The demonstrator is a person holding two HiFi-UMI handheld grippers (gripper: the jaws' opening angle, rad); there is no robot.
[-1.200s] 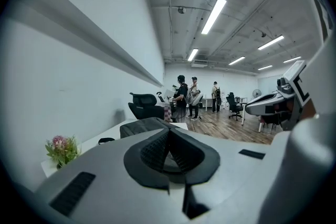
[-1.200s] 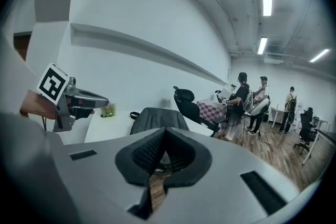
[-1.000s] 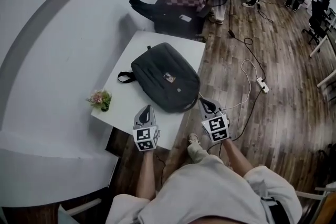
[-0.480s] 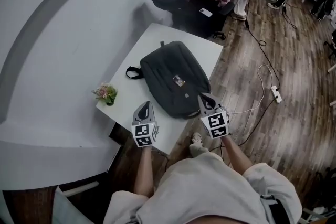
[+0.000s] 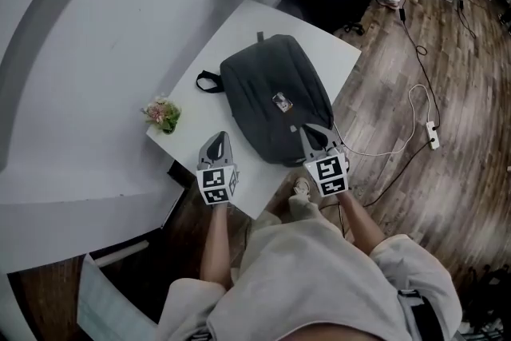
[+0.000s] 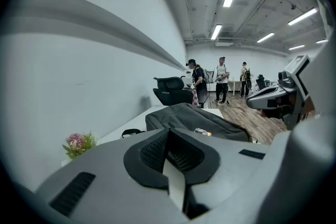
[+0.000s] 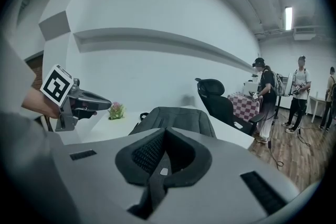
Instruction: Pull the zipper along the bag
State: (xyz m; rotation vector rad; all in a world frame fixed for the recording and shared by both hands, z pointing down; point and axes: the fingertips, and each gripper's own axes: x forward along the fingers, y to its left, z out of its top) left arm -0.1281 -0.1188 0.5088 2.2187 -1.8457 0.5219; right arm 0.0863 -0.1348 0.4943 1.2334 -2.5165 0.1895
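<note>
Dark bag [image 5: 271, 92] flat on white table [image 5: 200, 128], contents unseen, left gripper [image 5: 217, 141] jaws together, empty, beside it, right gripper [image 5: 311, 133] likewise at its near edge, both closer than before

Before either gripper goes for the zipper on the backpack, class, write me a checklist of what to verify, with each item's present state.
1. Backpack lies flat on the table: ok.
2. Left gripper open to grasp: not ok, shut and empty.
3. Right gripper open to grasp: not ok, shut and empty.
4. Zipper pull found: cannot tell, none shows in any view.
5. Flowers clear of the backpack: ok, apart, at the table's edge.
</note>
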